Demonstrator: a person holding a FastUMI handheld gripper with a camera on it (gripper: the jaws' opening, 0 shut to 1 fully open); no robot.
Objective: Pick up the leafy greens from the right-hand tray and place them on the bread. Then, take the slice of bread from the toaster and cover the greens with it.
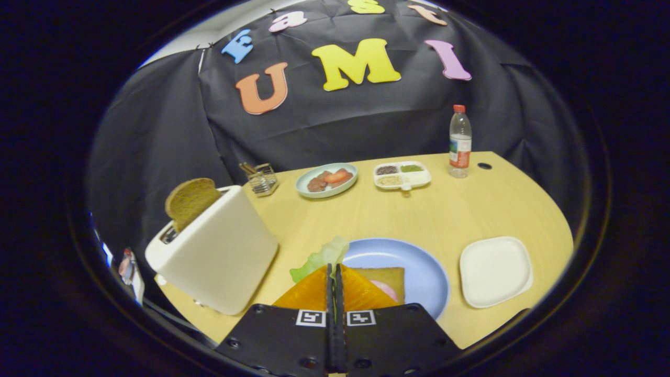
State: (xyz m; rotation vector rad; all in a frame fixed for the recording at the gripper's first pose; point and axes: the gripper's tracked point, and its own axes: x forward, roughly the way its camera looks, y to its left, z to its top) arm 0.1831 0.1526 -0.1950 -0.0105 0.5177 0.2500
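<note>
My gripper point(334, 268) is shut on the leafy greens point(320, 257), a pale green leaf that sticks out past the fingertips toward the toaster side. It hangs over the near rim of the blue plate point(419, 262). On that plate lies a brown bread slice point(384, 276) with a pink slice point(386, 289) on it, partly hidden behind my fingers. To the left stands the white toaster point(217, 251), with a brown bread slice point(191, 201) poking out of its slot. The white square tray point(494, 269) sits right of the plate.
At the back of the wooden table point(471, 209) are a light plate of red and brown food point(326, 179), a divided dish of seasonings point(402, 175), a water bottle point(460, 141) and a clear holder point(261, 179). The black cloth wall rises behind.
</note>
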